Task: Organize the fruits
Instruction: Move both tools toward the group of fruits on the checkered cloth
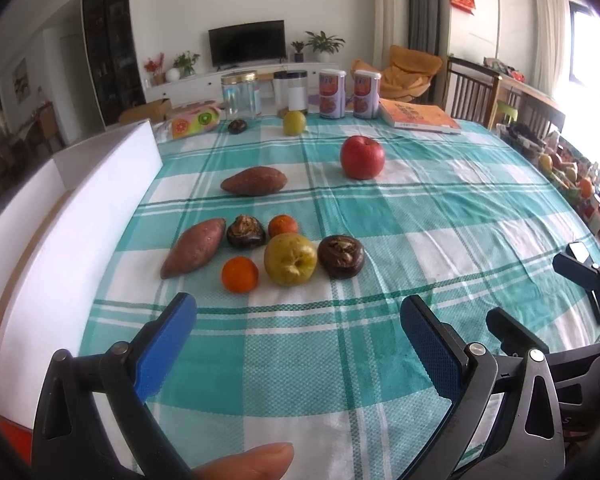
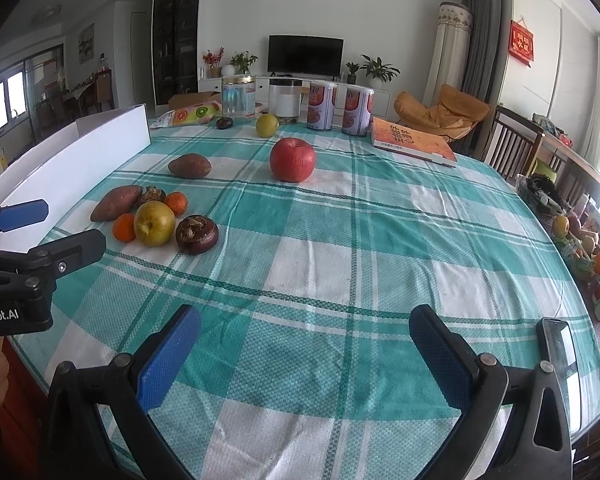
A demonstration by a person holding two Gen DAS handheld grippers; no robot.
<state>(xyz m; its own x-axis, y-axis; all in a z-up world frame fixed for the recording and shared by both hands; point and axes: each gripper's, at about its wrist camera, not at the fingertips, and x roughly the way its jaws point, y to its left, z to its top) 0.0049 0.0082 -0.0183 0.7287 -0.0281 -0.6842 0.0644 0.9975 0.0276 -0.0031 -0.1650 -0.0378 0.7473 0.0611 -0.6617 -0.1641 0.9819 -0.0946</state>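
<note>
Fruit lies scattered on the checked tablecloth: one red apple, two yellow-green apples, two small oranges, two sweet potatoes and three dark brown round fruits. Most cluster near the white box on the left. Left gripper and right gripper both hover spread wide, grasping nothing, above bare cloth. Two jars, two cans and a book line the far edge.
</note>
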